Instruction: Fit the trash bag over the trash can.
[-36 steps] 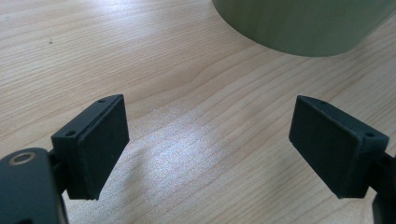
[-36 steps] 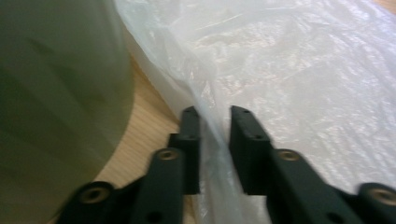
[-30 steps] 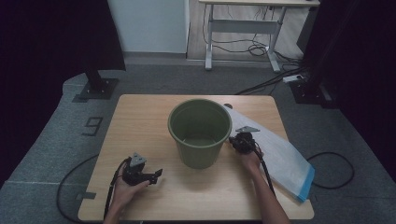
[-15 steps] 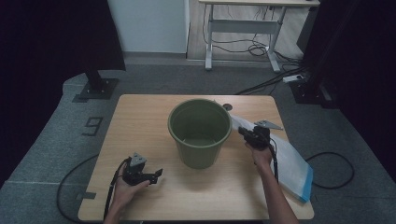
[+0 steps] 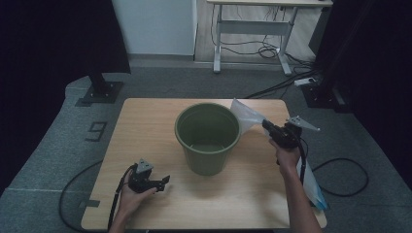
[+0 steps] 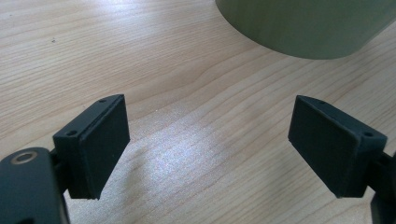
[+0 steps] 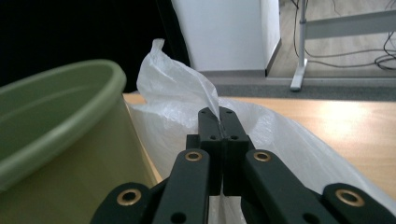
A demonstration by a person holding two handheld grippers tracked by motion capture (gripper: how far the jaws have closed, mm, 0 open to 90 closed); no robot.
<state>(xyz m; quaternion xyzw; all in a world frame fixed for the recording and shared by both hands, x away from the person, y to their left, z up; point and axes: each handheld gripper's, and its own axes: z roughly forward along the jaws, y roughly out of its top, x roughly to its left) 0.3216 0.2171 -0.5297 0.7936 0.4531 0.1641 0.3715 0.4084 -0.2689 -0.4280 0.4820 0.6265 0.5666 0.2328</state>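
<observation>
High view shows a green bucket [image 5: 207, 137] standing upright in the middle of a wooden table [image 5: 145, 121]. To the right of the bucket, the right gripper [image 5: 267, 127] is lifted off the table. Its jaws are pinched tight on a thin white plastic bag [image 5: 245, 115]. The top of the bag sticks up just beside the bucket's rim, on its right. The rest of the bag hangs down and lies along the right edge of the table, away from the bucket.

Up close in the right gripper view, the bag [image 7: 182, 98] is squeezed between the two black jaws, with the bucket [image 7: 60, 140] close by.

The left gripper [image 5: 163, 182] rests low, near the front left of the bucket. Its jaws are wide apart and hold nothing.
</observation>
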